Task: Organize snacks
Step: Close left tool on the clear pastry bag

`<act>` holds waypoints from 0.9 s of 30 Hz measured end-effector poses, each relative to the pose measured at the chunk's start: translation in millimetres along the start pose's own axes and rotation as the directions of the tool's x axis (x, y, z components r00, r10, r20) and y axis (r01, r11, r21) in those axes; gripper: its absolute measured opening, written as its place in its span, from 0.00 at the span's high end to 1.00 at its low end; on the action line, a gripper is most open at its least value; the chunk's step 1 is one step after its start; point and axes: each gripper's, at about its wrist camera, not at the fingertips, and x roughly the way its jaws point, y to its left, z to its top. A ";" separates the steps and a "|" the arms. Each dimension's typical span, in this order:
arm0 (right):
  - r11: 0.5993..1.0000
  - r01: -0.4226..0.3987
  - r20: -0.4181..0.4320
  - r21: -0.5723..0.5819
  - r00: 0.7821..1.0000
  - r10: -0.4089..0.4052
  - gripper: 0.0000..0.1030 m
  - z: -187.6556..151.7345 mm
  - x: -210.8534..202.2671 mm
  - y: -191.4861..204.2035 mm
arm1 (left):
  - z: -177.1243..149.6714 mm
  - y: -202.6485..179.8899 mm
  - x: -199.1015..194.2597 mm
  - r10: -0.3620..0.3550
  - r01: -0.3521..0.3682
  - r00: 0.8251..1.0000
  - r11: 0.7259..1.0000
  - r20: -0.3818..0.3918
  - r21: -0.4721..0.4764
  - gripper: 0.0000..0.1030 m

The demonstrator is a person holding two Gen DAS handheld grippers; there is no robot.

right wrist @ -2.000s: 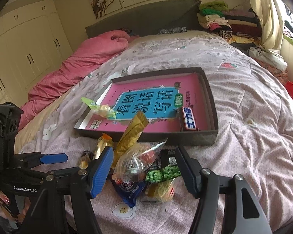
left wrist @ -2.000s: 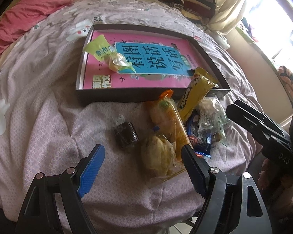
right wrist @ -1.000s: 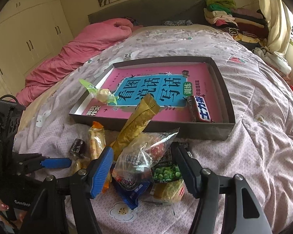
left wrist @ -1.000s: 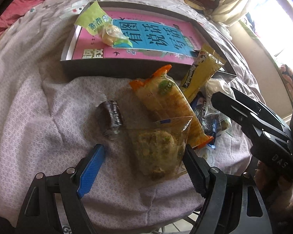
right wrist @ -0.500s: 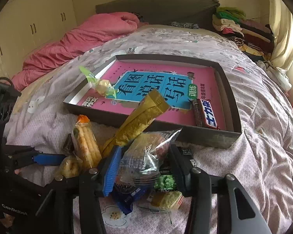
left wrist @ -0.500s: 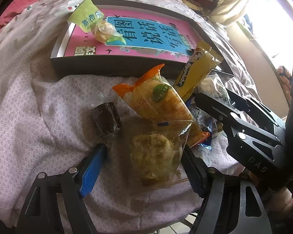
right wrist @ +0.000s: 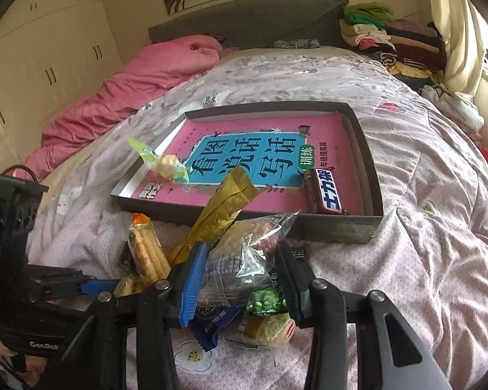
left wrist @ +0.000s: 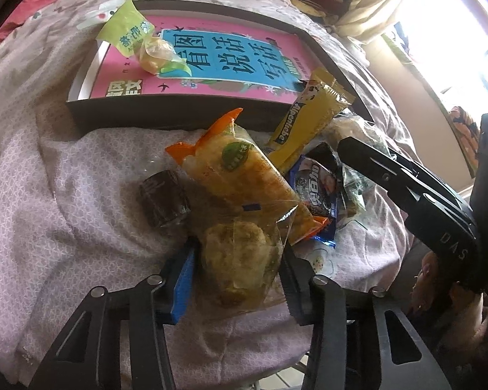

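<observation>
Two snacks lie in the tray (right wrist: 371, 175), a green-wrapped candy (right wrist: 166, 164) and a chocolate bar (right wrist: 325, 195); the heap waits outside, left gripper (left wrist: 237, 273) closing on a clear-bagged pastry (left wrist: 240, 260), right gripper (right wrist: 240, 279) closing on what seems a crinkly clear packet (right wrist: 240, 260).

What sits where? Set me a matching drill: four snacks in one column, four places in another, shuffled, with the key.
Things:
1. green candy
2. pastry pack
3. yellow stick
4. brown cube

Places:
A. leaning against the tray wall
B. in the left tool, its jaws closing
C. on the book in the tray
D. on the quilt, left of the pile

Pairs: 1-C, 2-B, 3-A, 4-D
</observation>
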 end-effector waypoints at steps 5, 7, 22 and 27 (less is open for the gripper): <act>1.000 -0.008 0.023 0.019 1.000 0.007 0.58 1.3 -7.2 -3.6 | -1.2 2.7 -6.4 -0.006 0.006 1.000 1.000 0.006 0.004 0.59; 1.000 -0.008 0.029 0.025 1.000 0.008 0.58 1.5 -9.5 -5.2 | -0.9 3.3 -10.4 -0.009 0.009 1.000 1.000 0.012 0.002 0.59; 0.998 0.002 0.043 0.064 0.999 -0.005 0.59 2.4 -16.9 -16.4 | 0.5 8.5 -45.8 -0.003 0.004 0.996 1.000 0.090 -0.010 0.59; 0.997 0.007 0.054 0.073 0.998 -0.011 0.59 2.5 -19.8 -19.1 | 2.4 10.0 -55.7 0.011 -0.010 0.992 1.000 0.124 -0.010 0.59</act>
